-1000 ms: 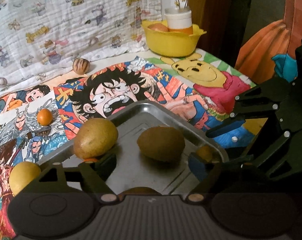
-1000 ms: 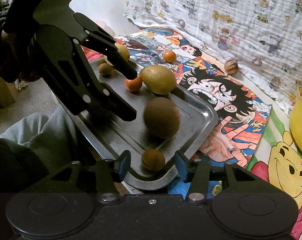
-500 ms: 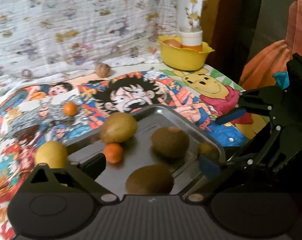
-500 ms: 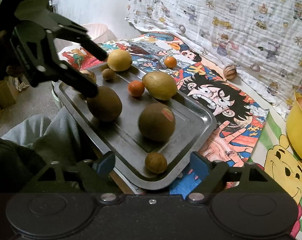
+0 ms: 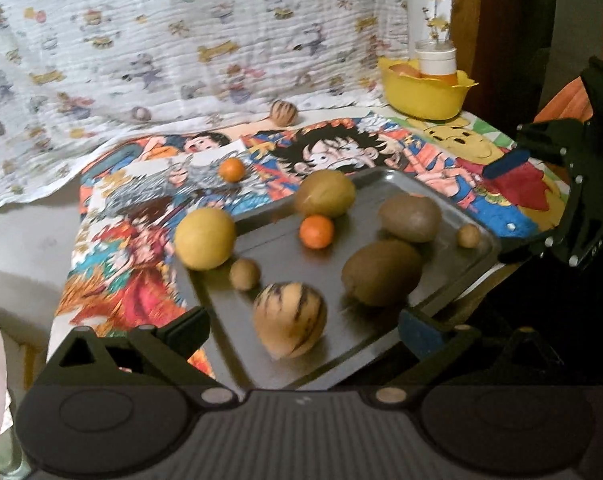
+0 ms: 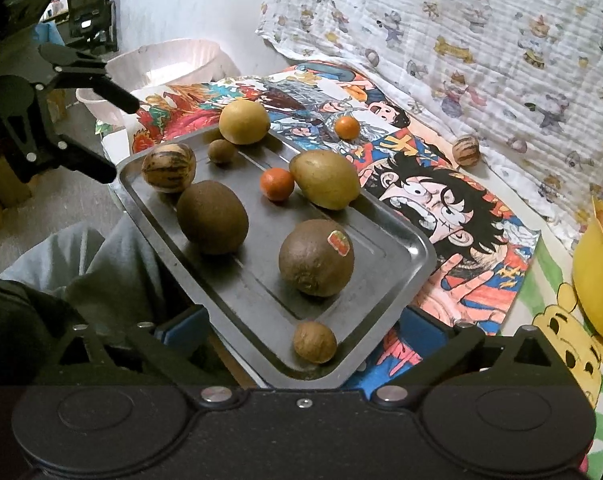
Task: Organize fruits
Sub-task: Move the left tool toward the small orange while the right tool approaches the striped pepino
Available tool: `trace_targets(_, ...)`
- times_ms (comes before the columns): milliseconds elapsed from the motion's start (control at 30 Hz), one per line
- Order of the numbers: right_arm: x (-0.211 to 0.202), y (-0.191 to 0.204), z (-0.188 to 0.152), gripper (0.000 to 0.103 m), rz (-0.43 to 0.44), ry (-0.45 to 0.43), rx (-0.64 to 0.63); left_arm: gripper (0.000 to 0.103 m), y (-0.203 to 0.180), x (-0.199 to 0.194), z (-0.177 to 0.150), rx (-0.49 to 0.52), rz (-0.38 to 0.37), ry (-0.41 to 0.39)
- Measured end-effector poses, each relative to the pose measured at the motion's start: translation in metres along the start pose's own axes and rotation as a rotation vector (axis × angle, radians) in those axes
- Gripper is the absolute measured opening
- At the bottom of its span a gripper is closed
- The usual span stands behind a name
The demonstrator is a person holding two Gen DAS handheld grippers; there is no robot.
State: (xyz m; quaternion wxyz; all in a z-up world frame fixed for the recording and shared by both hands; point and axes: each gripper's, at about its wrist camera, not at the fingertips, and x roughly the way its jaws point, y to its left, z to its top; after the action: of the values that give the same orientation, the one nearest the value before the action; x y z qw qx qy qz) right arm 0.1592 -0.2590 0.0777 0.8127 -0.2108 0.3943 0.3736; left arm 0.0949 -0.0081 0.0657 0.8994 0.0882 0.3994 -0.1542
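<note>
A steel tray (image 5: 417,184) (image 6: 405,240) lies at the table's near edge. On it are two kiwis (image 5: 381,272) (image 6: 316,258), a striped melon (image 5: 289,320) (image 6: 168,167), a green-yellow fruit (image 5: 324,193) (image 6: 324,185), a small orange (image 5: 316,232) (image 6: 276,184) and small brown fruits (image 5: 468,236) (image 6: 314,341). A yellow fruit (image 5: 204,238) (image 6: 244,121) sits at the tray's far corner. My left gripper (image 5: 303,326) is open and empty before the tray. My right gripper (image 6: 303,330) is open and empty at the tray's short end.
On the cartoon cloth (image 5: 341,148) lie another small orange (image 5: 232,169) (image 6: 347,127) and a striped nut-like fruit (image 5: 284,112) (image 6: 466,151). A yellow bowl (image 5: 425,92) (image 6: 593,280) holding a cup stands at the back corner. A pale basin (image 6: 165,64) sits beyond the table.
Both grippers have pulled back from the tray and opened wide. The striped melon and a second kiwi have come into view on the tray.
</note>
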Motion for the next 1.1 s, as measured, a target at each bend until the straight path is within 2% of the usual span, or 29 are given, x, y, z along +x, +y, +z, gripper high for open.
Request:
trace_targets(267, 0.005, -0.008, 0.023, 0.102, -0.028, 0.014, -0.032, 0.102, 0.023, -0.006, -0.005, -0.044, 0.050, 0.013)
trace_targets(633, 0.016, -0.029, 0.061, 0.102, -0.074, -0.008, -0.061, 0.102, 0.054, -0.004, 0.012, -0.067, 0.112, 0.033)
trace_targets(900, 0.023, -0.052, 0.082, 0.102, -0.102, -0.048, -0.052, 0.102, 0.063, 0.010, 0.046, -0.046, 0.140, 0.007)
trace_targets(1100, 0.030, -0.078, 0.098, 0.102, -0.135, -0.091, 0.015, 0.102, 0.065, 0.033, 0.080, -0.042, 0.165, -0.030)
